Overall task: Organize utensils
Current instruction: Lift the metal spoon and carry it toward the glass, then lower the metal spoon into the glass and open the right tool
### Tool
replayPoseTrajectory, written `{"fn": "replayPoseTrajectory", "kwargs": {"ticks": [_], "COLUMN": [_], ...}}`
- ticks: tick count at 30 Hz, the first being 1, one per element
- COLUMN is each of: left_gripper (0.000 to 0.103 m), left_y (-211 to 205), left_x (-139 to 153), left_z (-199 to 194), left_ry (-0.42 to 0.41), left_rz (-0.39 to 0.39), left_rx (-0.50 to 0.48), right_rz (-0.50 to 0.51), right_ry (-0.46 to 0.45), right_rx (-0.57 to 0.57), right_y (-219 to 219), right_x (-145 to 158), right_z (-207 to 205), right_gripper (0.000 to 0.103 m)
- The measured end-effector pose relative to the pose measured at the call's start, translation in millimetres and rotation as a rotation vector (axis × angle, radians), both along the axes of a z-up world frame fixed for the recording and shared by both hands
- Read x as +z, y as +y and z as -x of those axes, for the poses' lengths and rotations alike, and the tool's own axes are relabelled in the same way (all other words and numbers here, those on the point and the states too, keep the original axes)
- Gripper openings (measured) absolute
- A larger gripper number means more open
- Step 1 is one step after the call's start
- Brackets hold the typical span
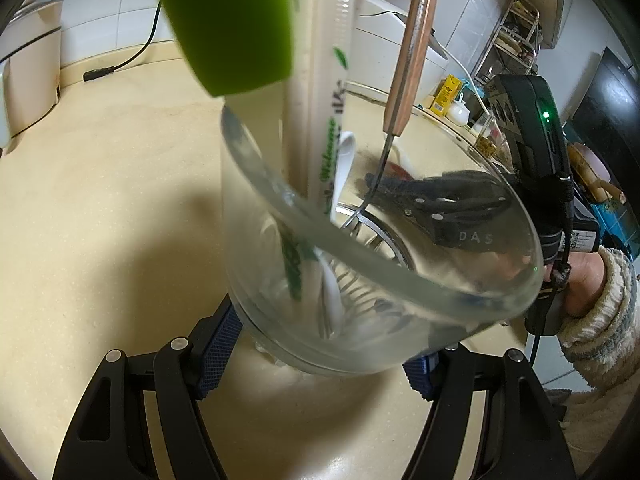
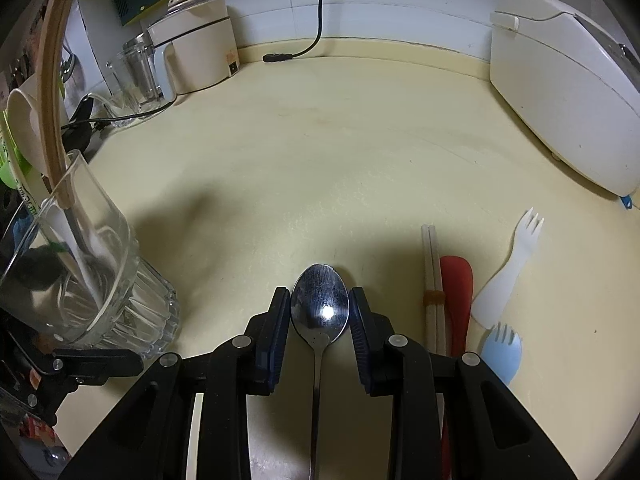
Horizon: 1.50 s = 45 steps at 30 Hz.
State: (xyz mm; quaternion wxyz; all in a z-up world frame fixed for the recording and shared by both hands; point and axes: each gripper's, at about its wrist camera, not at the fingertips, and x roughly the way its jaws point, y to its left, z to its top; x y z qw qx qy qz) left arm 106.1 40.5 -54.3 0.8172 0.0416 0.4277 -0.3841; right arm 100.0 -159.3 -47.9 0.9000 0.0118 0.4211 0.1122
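Metal spoon handle's end cropped.

Bare worktop lies open between the glass at left and the rice cooker at right; chopsticks, a red spatula and sporks crowd the near right.

Spoon left of chopsticks; glass far left.

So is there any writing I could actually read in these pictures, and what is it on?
"Welcome": green script on the pale utensil standing in the glass.
"DAS": on the right gripper, seen through the glass.
Yellow carton: print too small to read.
Sticker on the right gripper's handle: too small to read.
Green print on the utensil in the right view: blurred.
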Motion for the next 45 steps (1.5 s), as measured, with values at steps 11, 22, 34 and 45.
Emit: {"fn": "replayPoseTrajectory", "kwargs": {"ticks": [11,22,34,45], "left_gripper": [0.075,0.075,0.075,0.075], "left_y": [0.2,-0.3,-0.6,-0.8], "left_x": [0.2,0.7,1.3,1.4], "left_z": [0.7,0.6,0.7,0.8], "left_ry": [-0.003,-0.006,-0.008,-0.008], "left_rz": [-0.003,-0.007,-0.010,-0.010], "left_rx": [0.000,0.000,0.001,0.001], "right_rz": [-0.081,-0.108,-0.086,-0.055], "right_ry": [-0.078,-0.238,-0.392,-0.545], "right_rx": [-0.023,-0.049,-0.104,-0.116], "right_y": [-11.8,-12.5,-15.3,-17.0], "right_x": [29.7,78.6,119.1,174.1], "right_z": [7.3,25.2,43.6,67.9], "right_gripper": [0.030,0.030,0.030,0.030]}}
